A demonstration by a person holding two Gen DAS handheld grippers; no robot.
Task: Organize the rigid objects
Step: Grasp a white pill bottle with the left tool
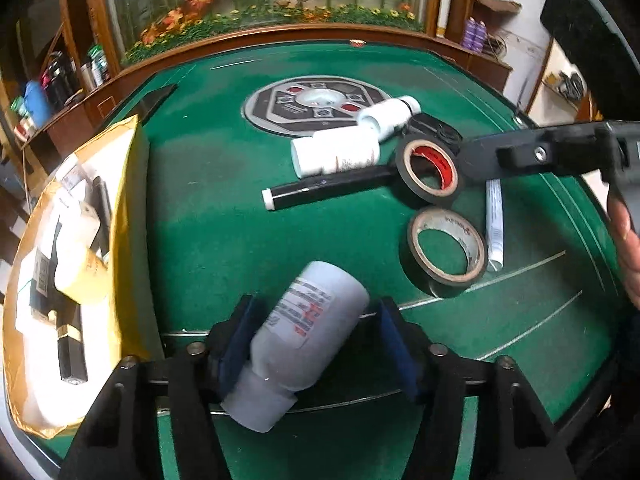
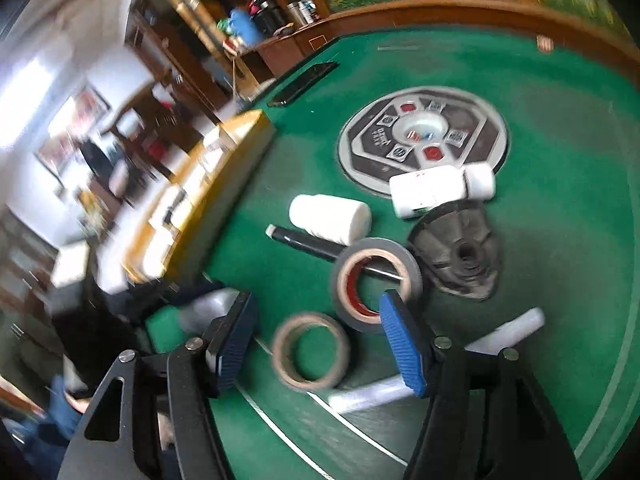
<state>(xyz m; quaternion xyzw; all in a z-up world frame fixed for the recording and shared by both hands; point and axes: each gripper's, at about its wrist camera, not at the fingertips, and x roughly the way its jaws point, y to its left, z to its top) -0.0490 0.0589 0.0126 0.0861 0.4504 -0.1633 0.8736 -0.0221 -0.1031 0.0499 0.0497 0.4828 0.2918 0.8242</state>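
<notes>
My left gripper (image 1: 316, 340) is shut on a white labelled bottle (image 1: 304, 340), held tilted above the green table (image 1: 224, 240). My right gripper (image 2: 316, 344) is open and empty above two tape rolls: a black roll with a red core (image 2: 376, 280) and a black roll with a beige core (image 2: 310, 352). In the left wrist view the right gripper (image 1: 472, 160) hovers by the red-core roll (image 1: 430, 170); the beige-core roll (image 1: 444, 252) lies nearer. Two white bottles (image 1: 336, 152) (image 1: 390, 116), a black marker (image 1: 320, 192) and a white tube (image 1: 494, 224) lie on the table.
A yellow padded envelope (image 1: 68, 272) holding boxes and small items lies at the table's left edge. A round grey control panel (image 1: 316, 108) sits in the table's centre. A black round object (image 2: 460, 256) lies beside the tape. A wooden rail and shelves surround the table.
</notes>
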